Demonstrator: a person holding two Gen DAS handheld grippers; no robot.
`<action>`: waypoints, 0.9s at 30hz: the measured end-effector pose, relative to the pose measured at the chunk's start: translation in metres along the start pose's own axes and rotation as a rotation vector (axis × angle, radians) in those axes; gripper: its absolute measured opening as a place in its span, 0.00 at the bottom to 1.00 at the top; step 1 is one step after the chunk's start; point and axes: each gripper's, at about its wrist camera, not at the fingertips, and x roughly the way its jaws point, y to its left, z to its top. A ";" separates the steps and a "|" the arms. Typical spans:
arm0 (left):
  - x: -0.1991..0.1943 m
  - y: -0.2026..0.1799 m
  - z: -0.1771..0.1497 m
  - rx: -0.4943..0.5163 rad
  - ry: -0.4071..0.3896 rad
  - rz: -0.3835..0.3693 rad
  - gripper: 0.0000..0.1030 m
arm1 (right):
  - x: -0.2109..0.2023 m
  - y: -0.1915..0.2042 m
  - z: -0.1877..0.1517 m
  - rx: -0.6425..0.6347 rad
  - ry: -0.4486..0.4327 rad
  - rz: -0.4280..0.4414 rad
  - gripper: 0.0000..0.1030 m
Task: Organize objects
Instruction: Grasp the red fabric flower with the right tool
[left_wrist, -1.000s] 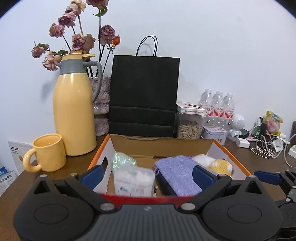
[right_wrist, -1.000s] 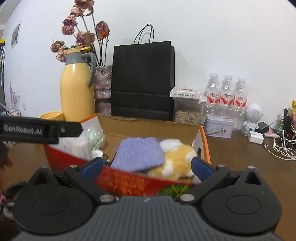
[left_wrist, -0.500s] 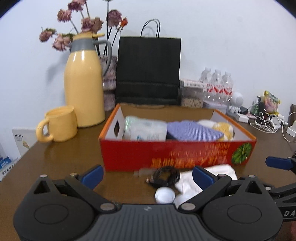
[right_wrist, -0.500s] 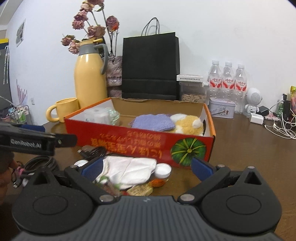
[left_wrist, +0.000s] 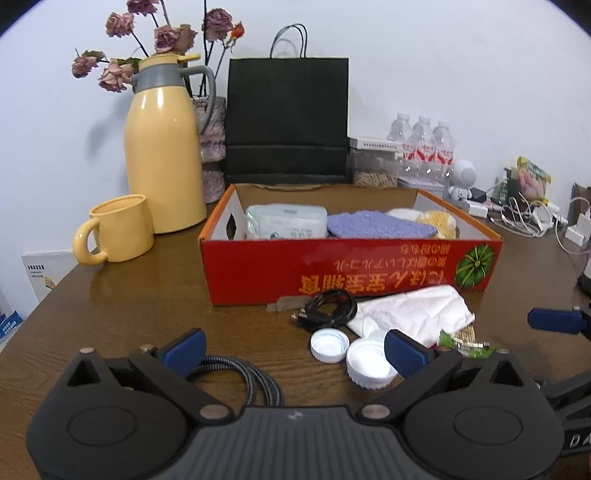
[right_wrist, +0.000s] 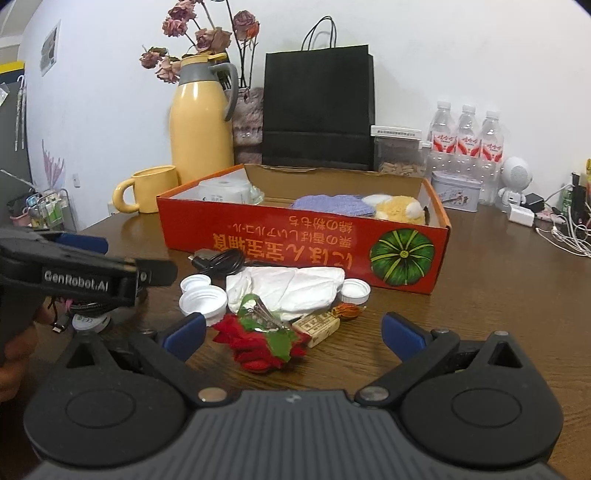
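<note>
A red cardboard box (left_wrist: 332, 266) (right_wrist: 295, 243) stands mid-table and holds a wipes pack (left_wrist: 286, 221), a purple cloth (left_wrist: 376, 226) and a yellow plush toy (right_wrist: 399, 208). In front of it lie a black cable coil (left_wrist: 328, 308), a white crumpled bag (left_wrist: 410, 310) (right_wrist: 288, 286), white bottle caps (left_wrist: 328, 345) (right_wrist: 203, 301), a red fabric rose (right_wrist: 262, 341) and a small printed packet (right_wrist: 316, 325). My left gripper (left_wrist: 293, 345) is open above a braided cable (left_wrist: 251, 380). My right gripper (right_wrist: 291, 332) is open around the rose.
A yellow thermos (left_wrist: 164, 147), a yellow mug (left_wrist: 118, 229), a black paper bag (left_wrist: 288, 118) and dried flowers stand behind the box. Water bottles (right_wrist: 467, 144), a tin (right_wrist: 456, 190), a small white robot figure (right_wrist: 515, 181) and chargers with cords (left_wrist: 517, 218) crowd the right.
Both grippers have pulled back and down from over the box to the table in front of it. The loose items before the box have come into view.
</note>
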 end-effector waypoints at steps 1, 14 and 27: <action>0.000 0.000 -0.001 0.001 0.005 -0.003 1.00 | 0.000 0.000 0.000 0.002 0.006 -0.006 1.00; 0.000 0.000 -0.005 0.001 0.008 -0.024 0.99 | 0.022 0.008 -0.001 -0.037 0.130 0.004 0.76; 0.001 0.000 -0.007 -0.001 0.020 -0.023 0.99 | 0.005 0.008 0.000 -0.022 0.026 0.032 0.30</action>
